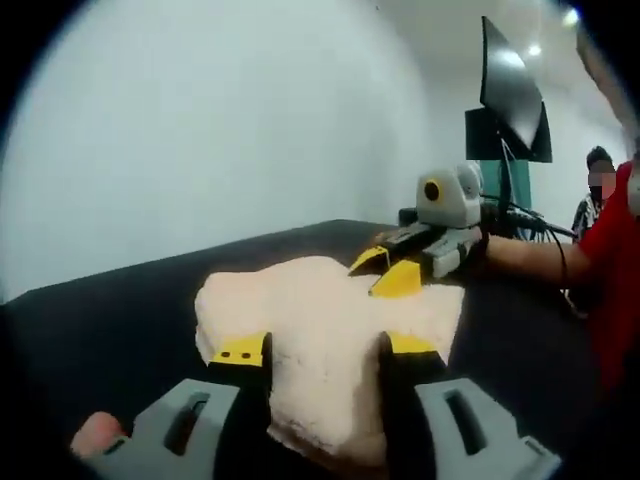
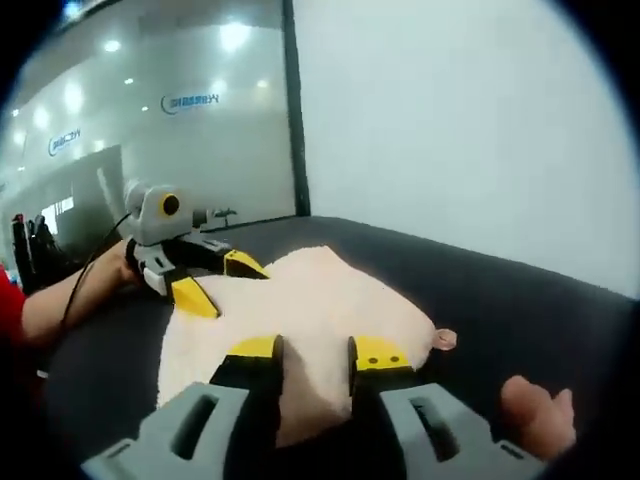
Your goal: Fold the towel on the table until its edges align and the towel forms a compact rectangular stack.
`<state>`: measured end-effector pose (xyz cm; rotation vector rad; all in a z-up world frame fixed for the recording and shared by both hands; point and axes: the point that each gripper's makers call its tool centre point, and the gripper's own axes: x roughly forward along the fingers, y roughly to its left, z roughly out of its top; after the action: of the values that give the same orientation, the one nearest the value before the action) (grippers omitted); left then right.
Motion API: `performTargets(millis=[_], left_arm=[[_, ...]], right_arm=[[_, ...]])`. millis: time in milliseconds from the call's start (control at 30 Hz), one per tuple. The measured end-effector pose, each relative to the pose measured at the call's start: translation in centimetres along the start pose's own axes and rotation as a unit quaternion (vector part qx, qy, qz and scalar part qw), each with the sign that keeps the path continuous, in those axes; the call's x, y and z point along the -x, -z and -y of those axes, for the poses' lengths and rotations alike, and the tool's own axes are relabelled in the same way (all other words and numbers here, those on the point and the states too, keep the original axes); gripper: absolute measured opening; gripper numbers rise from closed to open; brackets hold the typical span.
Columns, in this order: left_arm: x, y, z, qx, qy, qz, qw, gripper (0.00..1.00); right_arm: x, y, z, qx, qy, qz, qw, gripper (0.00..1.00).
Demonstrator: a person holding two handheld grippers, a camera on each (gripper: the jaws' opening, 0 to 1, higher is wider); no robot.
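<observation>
While the towel (image 1: 330, 330) lies on the black counter (image 1: 120, 310), both grippers — left (image 1: 318, 352), right (image 2: 312, 352) — pinch its edges.

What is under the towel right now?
The towel lies on the black table, dark surface showing around it. Both grippers' fingers pinch opposite edges. Anything beneath its middle is covered.
</observation>
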<state>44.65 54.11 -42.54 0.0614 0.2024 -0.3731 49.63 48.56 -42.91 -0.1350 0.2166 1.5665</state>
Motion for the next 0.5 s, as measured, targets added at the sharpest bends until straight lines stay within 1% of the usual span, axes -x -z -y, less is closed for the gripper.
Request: performTargets(millis=[33,67,100,133,167,200,233,267,300,333,367,400,433,467,500], left_arm=[[-0.2,-1.1,-0.2,0.000,-0.007,0.022,0.9997,0.34],[-0.3,-2.4,-0.5,0.008,-0.017,0.050,0.9986,0.33],[-0.4,-3.5,-0.9,0.019,-0.028,0.077,0.9965,0.35],[-0.4,-4.4,-1.6,0.028,-0.046,0.099,0.9937,0.36],[-0.5,-4.9,-2.6,0.038,-0.072,0.115,0.9900,0.36],[-0.7,-4.7,-3.5,0.043,-0.093,0.114,0.9881,0.36],[-1.2,-3.9,-4.9,0.039,-0.121,0.097,0.9871,0.36],[-1.4,-3.5,-5.6,0.040,-0.137,0.092,0.9856,0.36],[-1.8,-2.7,-6.6,0.036,-0.156,0.077,0.9841,0.36],[-2.2,-2.3,-6.8,0.034,-0.162,0.069,0.9837,0.36],[-2.6,-1.8,-6.6,0.034,-0.164,0.056,0.9843,0.36],[-3.0,-0.9,-6.2,0.038,-0.161,0.036,0.9856,0.35],[-3.1,-0.1,-5.7,0.054,-0.163,0.022,0.9849,0.35],[-3.0,0.7,-5.3,0.065,-0.175,0.009,0.9823,0.35],[-2.9,1.3,-5.0,0.089,-0.177,-0.002,0.9802,0.35]], right_arm=[[0.1,-0.4,0.0,-0.011,0.002,0.006,0.9999,0.24],[0.0,-1.5,0.2,-0.025,0.007,0.033,0.9991,0.24],[0.1,-2.8,0.4,-0.034,0.010,0.063,0.9973,0.24],[0.0,-3.6,0.6,-0.049,0.013,0.084,0.9951,0.24],[-0.1,-3.8,0.9,-0.062,0.023,0.088,0.9939,0.23],[-0.3,-3.5,1.0,-0.047,0.029,0.074,0.9957,0.23],[-0.7,-3.6,1.8,-0.023,0.056,0.076,0.9953,0.24],[-0.8,-3.8,2.0,-0.013,0.065,0.081,0.9946,0.25],[-1.3,-3.9,2.2,-0.008,0.077,0.089,0.9929,0.26],[-1.6,-3.7,2.6,-0.015,0.089,0.087,0.9920,0.28],[-1.8,-3.3,2.5,-0.019,0.088,0.080,0.9927,0.29],[-2.1,-3.0,2.3,-0.023,0.085,0.077,0.9931,0.28],[-2.4,-2.4,2.0,-0.028,0.085,0.062,0.9940,0.28],[-2.5,-1.3,2.2,-0.020,0.096,0.035,0.9946,0.28],[-2.7,-0.8,2.2,-0.007,0.099,0.028,0.9946,0.27]])
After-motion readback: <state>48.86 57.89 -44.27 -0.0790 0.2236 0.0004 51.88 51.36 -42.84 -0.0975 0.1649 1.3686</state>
